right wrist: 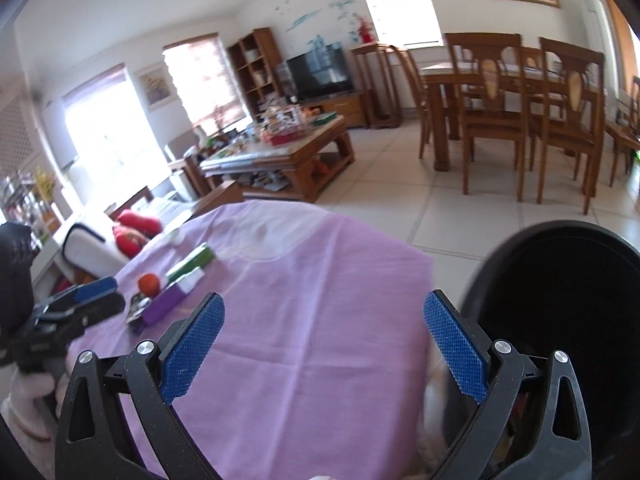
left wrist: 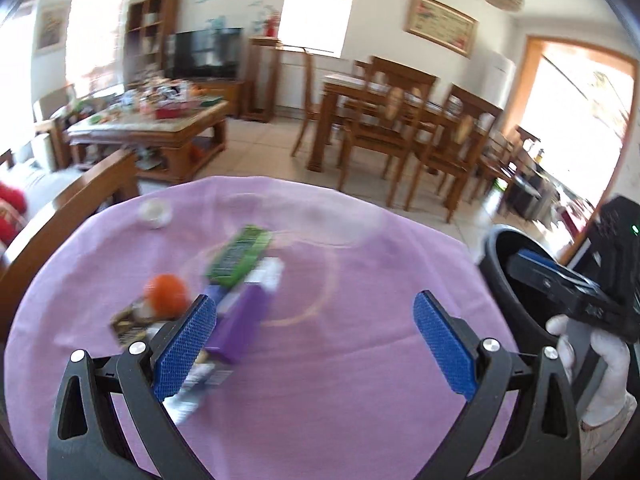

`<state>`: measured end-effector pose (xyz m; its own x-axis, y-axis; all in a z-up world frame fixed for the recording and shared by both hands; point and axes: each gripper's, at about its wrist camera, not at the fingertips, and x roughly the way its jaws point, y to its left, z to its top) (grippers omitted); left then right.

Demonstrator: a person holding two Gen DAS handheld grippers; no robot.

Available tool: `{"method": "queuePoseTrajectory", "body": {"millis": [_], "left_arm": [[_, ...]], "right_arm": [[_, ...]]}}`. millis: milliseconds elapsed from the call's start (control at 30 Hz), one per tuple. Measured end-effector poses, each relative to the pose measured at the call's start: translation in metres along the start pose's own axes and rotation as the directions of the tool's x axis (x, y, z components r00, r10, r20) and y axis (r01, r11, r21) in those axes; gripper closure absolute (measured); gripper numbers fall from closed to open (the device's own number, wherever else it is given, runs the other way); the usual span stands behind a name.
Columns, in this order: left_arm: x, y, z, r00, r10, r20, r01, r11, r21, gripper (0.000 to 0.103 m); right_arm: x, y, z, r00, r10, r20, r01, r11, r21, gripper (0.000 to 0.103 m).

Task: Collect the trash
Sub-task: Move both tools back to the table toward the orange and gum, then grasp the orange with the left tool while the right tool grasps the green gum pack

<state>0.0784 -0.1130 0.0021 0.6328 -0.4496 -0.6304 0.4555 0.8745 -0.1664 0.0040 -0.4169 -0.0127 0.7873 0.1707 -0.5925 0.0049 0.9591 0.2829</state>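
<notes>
- While both jaws gape wide with nothing between them, the left gripper (left wrist: 316,348) hovers over the purple tablecloth (left wrist: 320,400).
- A purple box (left wrist: 240,320), green wrapper (left wrist: 240,256) and orange fruit (left wrist: 166,296) lie blurred by its left finger.
- Bare cloth spreads between the right gripper (right wrist: 324,348) fingers; the black bin (right wrist: 568,300) gapes beside the right finger, past the table edge.

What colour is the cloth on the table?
Light purple cloth, clearest in the right wrist view.

Bare purple cloth (right wrist: 304,320) lies between litter cluster (right wrist: 168,300) and black bin (right wrist: 560,300).
</notes>
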Motion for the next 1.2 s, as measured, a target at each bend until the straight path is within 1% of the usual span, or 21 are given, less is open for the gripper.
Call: {"method": "queuePoseTrajectory", "body": {"millis": [100,167,233,300,367,433,533,600,667,700,733,767,800,867,967,1033,1100,1133,1200], "left_arm": [[0.007,0.042,0.004,0.998,0.055,-0.008,-0.055,0.997,-0.057,0.005],[0.016,0.062,0.009,0.999,0.05,-0.015,-0.051,0.995,-0.088,0.005],[0.021,0.073,0.007,0.998,0.062,-0.031,-0.065,0.994,-0.084,0.006],[0.029,0.081,0.005,0.994,0.092,-0.056,-0.096,0.993,-0.062,0.007],[0.034,0.088,0.002,0.993,0.088,-0.075,-0.092,0.994,-0.06,0.017],[0.042,0.095,0.001,0.992,0.079,-0.103,-0.086,0.994,-0.072,0.037],[0.047,0.102,-0.008,0.99,0.048,-0.136,-0.063,0.993,-0.104,0.048],[0.05,0.1,-0.012,0.988,0.046,-0.148,-0.06,0.994,-0.096,0.051],[0.051,0.099,-0.013,0.988,0.056,-0.142,-0.068,0.995,-0.077,0.053],[0.053,0.1,-0.013,0.988,0.063,-0.139,-0.073,0.995,-0.072,0.058],[0.053,0.103,-0.013,0.989,0.058,-0.139,-0.07,0.994,-0.086,0.064],[0.053,0.106,-0.015,0.989,0.039,-0.14,-0.054,0.993,-0.108,0.067],[0.054,0.109,-0.014,0.99,0.019,-0.138,-0.037,0.991,-0.128,0.067],[0.054,0.116,-0.014,0.991,-0.017,-0.13,-0.005,0.986,-0.167,0.068],[0.048,0.122,-0.014,0.996,-0.019,-0.093,0.001,0.982,-0.191,0.068],[0.041,0.122,-0.012,0.998,0.011,-0.058,-0.021,0.984,-0.178,0.068],[0.033,0.124,-0.012,0.999,0.036,-0.029,-0.04,0.983,-0.178,0.068],[0.032,0.125,-0.011,0.999,0.042,-0.018,-0.045,0.982,-0.184,0.068],[0.024,0.128,-0.009,0.998,0.064,0.009,-0.061,0.978,-0.197,0.068]], "right_arm": [[0.022,0.037,0.005,1.0,0.024,-0.02,-0.025,0.998,-0.052,0.005],[0.038,0.061,0.009,0.999,0.032,-0.035,-0.035,0.995,-0.091,0.005],[0.055,0.083,0.014,0.997,0.052,-0.061,-0.059,0.991,-0.12,0.005],[0.073,0.104,0.019,0.994,0.061,-0.09,-0.074,0.987,-0.144,0.005],[0.088,0.119,0.022,0.991,0.067,-0.116,-0.085,0.983,-0.164,0.006],[0.104,0.13,0.028,0.986,0.085,-0.142,-0.108,0.981,-0.162,0.009],[0.129,0.138,0.038,0.979,0.104,-0.175,-0.127,0.983,-0.13,0.01],[0.144,0.143,0.041,0.975,0.104,-0.198,-0.131,0.983,-0.127,0.01],[0.16,0.151,0.046,0.97,0.096,-0.223,-0.127,0.984,-0.128,0.015],[0.17,0.154,0.047,0.965,0.098,-0.245,-0.131,0.984,-0.123,0.017],[0.178,0.157,0.047,0.959,0.102,-0.264,-0.136,0.984,-0.116,0.022],[0.185,0.159,0.048,0.954,0.102,-0.28,-0.137,0.985,-0.109,0.025],[0.193,0.161,0.047,0.952,0.096,-0.291,-0.132,0.985,-0.107,0.026],[0.209,0.166,0.048,0.945,0.079,-0.319,-0.116,0.988,-0.101,0.031],[0.226,0.171,0.046,0.935,0.062,-0.349,-0.103,0.99,-0.099,0.037],[0.234,0.178,0.044,0.932,0.047,-0.36,-0.094,0.989,-0.113,0.038],[0.24,0.186,0.042,0.936,0.026,-0.352,-0.08,0.987,-0.141,0.038],[0.241,0.191,0.041,0.939,0.005,-0.344,-0.066,0.984,-0.166,0.038],[0.245,0.201,0.037,0.939,-0.041,-0.342,-0.038,0.974,-0.221,0.038]]}}
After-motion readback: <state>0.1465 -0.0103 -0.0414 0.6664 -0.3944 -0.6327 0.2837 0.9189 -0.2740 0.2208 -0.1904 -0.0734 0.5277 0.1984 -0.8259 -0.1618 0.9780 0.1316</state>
